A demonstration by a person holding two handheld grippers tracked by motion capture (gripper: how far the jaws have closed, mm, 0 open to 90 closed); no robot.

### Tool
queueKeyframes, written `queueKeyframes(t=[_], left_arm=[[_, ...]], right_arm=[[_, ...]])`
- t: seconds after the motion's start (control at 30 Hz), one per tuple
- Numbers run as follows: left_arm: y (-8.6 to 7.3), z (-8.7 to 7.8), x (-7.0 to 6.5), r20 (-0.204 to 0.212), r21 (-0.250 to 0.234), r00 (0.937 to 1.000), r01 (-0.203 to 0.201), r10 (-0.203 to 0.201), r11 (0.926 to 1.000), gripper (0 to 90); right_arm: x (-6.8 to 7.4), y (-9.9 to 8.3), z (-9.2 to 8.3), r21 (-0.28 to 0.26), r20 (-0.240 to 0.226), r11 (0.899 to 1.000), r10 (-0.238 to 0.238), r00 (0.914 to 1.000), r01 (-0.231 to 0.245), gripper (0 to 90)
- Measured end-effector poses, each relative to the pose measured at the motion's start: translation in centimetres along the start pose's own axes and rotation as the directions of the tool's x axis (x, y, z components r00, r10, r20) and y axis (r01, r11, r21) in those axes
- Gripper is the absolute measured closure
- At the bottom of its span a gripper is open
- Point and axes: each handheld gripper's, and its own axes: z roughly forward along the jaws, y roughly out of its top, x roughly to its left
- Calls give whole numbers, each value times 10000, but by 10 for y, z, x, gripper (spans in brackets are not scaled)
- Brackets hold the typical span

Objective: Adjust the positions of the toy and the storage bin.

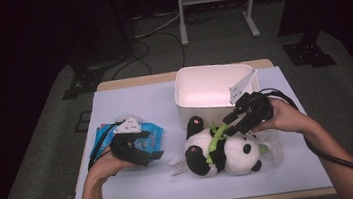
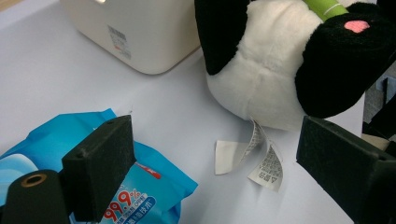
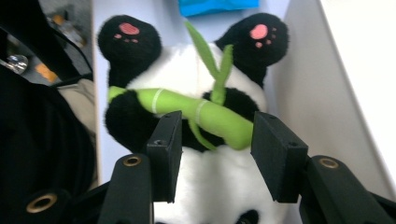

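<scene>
Panda plush (image 1: 223, 149) lies on the desk (image 1: 139, 184) before a white bin (image 1: 211, 88), the right hand-held gripper (image 1: 230, 123) above its belly. Left hand-held gripper (image 2: 210, 163) view: jaws wide, empty, over a blue wipes pack (image 2: 154, 186). Right hand-held gripper (image 3: 212, 154) view: jaws open astride the plush's green bamboo (image 3: 205, 116), not pressing it.

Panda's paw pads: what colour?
Pink, on black feet of the panda; the paw pads show best in the right gripper view.

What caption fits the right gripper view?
Open right gripper poised over a plush panda hugging its green bamboo stick.
</scene>
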Motion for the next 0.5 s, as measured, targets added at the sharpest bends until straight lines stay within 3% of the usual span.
queueKeyframes(t=[0.5], left_arm=[[0, 2, 1, 92, 57, 9999, -57, 56, 10000, 106]], right_arm=[[-7, 2, 18, 475, -290, 9988, 159, 9995, -146, 504]])
